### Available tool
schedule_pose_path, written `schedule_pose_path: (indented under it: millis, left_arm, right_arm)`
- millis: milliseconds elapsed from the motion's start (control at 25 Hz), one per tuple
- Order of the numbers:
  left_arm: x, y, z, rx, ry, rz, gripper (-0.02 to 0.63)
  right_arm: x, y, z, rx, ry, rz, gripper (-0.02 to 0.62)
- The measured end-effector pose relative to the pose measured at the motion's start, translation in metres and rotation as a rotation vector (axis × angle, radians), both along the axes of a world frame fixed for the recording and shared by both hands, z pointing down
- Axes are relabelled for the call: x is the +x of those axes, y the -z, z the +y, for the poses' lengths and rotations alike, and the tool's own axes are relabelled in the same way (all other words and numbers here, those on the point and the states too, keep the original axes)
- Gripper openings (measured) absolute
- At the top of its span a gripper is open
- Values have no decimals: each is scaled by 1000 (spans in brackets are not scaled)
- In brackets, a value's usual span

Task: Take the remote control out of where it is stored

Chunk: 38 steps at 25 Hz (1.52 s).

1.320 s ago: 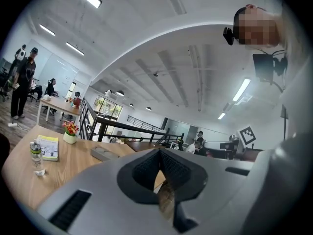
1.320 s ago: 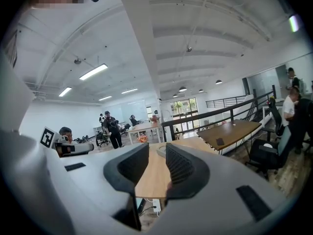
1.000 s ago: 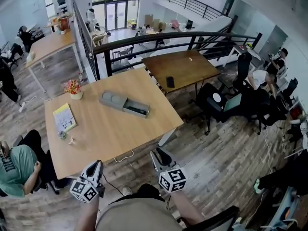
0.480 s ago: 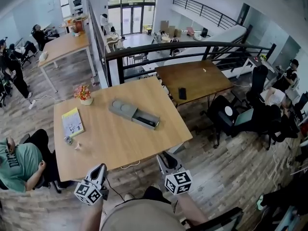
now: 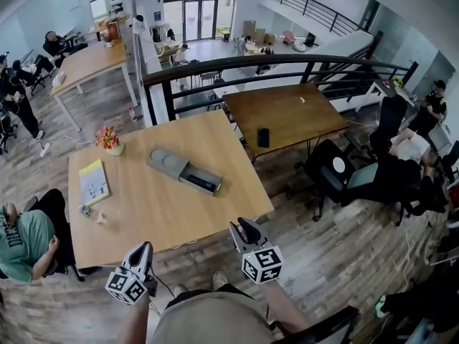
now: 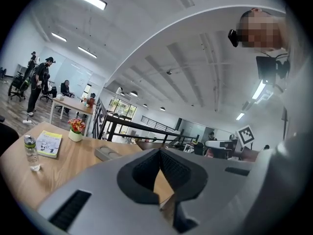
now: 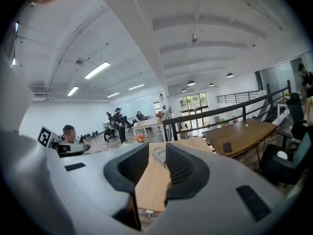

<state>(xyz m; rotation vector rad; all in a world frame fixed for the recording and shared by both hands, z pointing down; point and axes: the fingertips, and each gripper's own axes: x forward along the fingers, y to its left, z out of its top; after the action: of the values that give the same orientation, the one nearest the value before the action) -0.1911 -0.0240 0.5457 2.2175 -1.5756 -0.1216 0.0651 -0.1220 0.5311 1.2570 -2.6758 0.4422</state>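
Note:
A grey storage box lies in the middle of the wooden table, its drawer pulled out toward the right. A dark remote control lies inside the drawer. Both grippers hang off the table's near edge, well short of the box. My left gripper is shut, its tips touching, and holds nothing. My right gripper sits by the near right corner, jaws close together and empty. The box shows low beyond the left jaws.
A flower pot, a yellow booklet and a small bottle stand along the table's left side. A seated person is at the left edge. A second table with a phone and an office chair are to the right.
Both grippers have travelled with the person and the table's near right corner now lies closer to the right gripper. The jaws look the same, and the box and drawer have not moved.

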Motion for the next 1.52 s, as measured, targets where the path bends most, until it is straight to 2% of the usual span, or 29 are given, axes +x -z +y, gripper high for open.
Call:
schedule_pose_path:
  millis: [400, 640, 840, 1040, 1160, 1520]
  left_arm:
    - [32, -15, -25, -13, 67, 12, 5]
    - [43, -11, -39, -11, 80, 18, 5]
    - [36, -18, -54, -25, 63, 30, 5]
    - [25, -22, -80, -26, 18, 46, 5]
    - [19, -18, -99, -23, -44, 36, 5]
    - [-24, 8, -162, 16, -197, 34, 5]
  right_arm:
    - [33, -12, -45, -6, 52, 20, 95]
    - [31, -14, -61, -8, 80, 37, 95]
    - [25, -21, -67, -28, 67, 47, 95]
    - [18, -25, -80, -38, 30, 74, 95]
    - [10, -26, -91, -54, -16, 80, 95]
    - [-46, -18, -124, -78, -97, 127, 95]
